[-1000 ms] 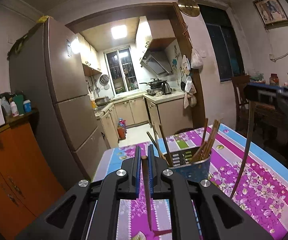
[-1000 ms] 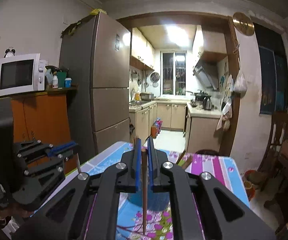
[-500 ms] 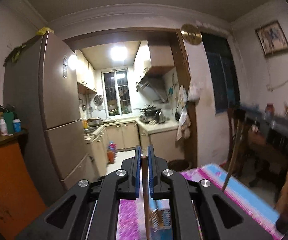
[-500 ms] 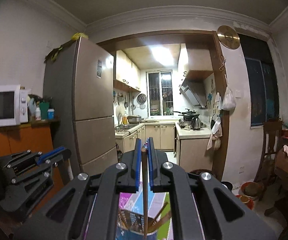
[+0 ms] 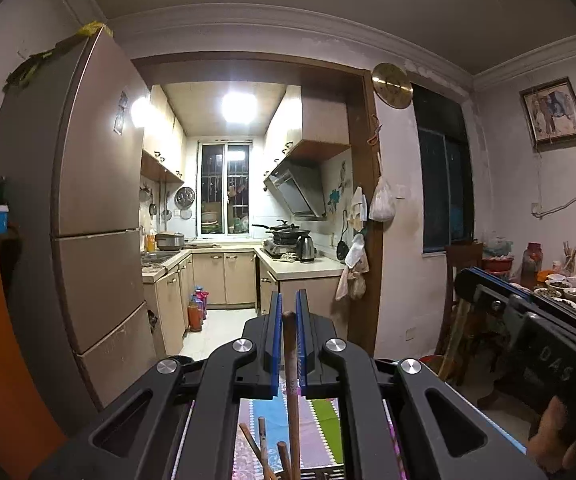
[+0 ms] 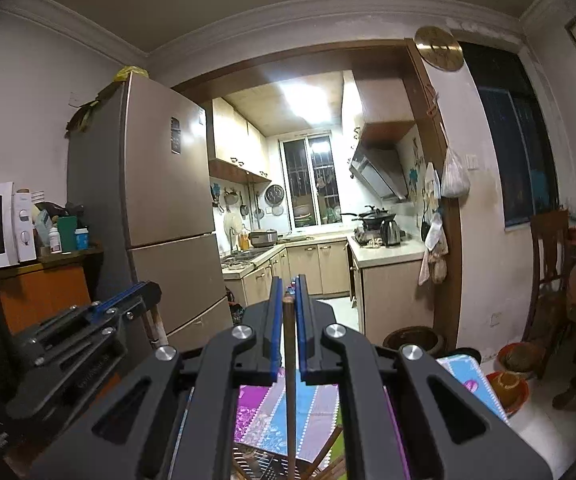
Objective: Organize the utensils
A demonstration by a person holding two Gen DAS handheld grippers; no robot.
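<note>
The left gripper (image 5: 286, 312) pinches one chopstick (image 5: 292, 396) upright between its fingers, and the right gripper (image 6: 286, 292) grips a second chopstick (image 6: 290, 384) the same way, probably so each can drop tip-first into the holder (image 6: 263, 462) on the bench (image 6: 283, 404) just below. About three other sticks already stand there
</note>
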